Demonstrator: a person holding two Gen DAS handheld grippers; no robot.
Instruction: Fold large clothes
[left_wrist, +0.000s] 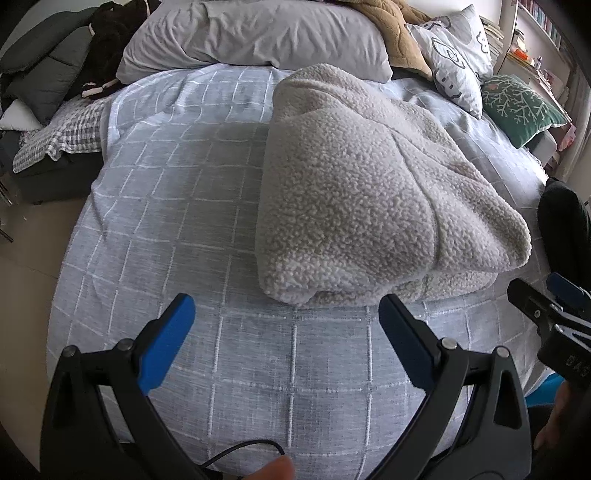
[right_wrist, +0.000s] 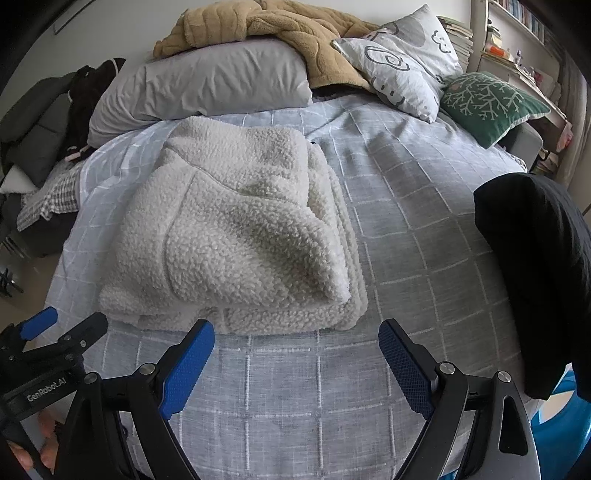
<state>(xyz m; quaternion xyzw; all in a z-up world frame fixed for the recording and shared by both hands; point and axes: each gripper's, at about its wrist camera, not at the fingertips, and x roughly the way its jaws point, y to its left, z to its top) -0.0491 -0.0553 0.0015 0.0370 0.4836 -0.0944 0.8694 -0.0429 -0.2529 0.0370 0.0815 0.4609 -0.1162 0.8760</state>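
Right wrist: black cloth (right_wrist: 535, 280), perhaps clothing, cropped.

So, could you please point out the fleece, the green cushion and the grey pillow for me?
fleece (right_wrist: 229, 236), right wrist view, middle of top fold.
green cushion (right_wrist: 487, 101), right wrist view, patterned face.
grey pillow (left_wrist: 255, 37), left wrist view, centre of case.

The one clear text is "GenRobot.AI", in white letters on the black body of the left gripper (right_wrist: 51, 328), at the lower left of the right wrist view. In the left wrist view, embossed characters stand on the black body of the right gripper (left_wrist: 546, 299) at the right edge, but they are too dim to read.
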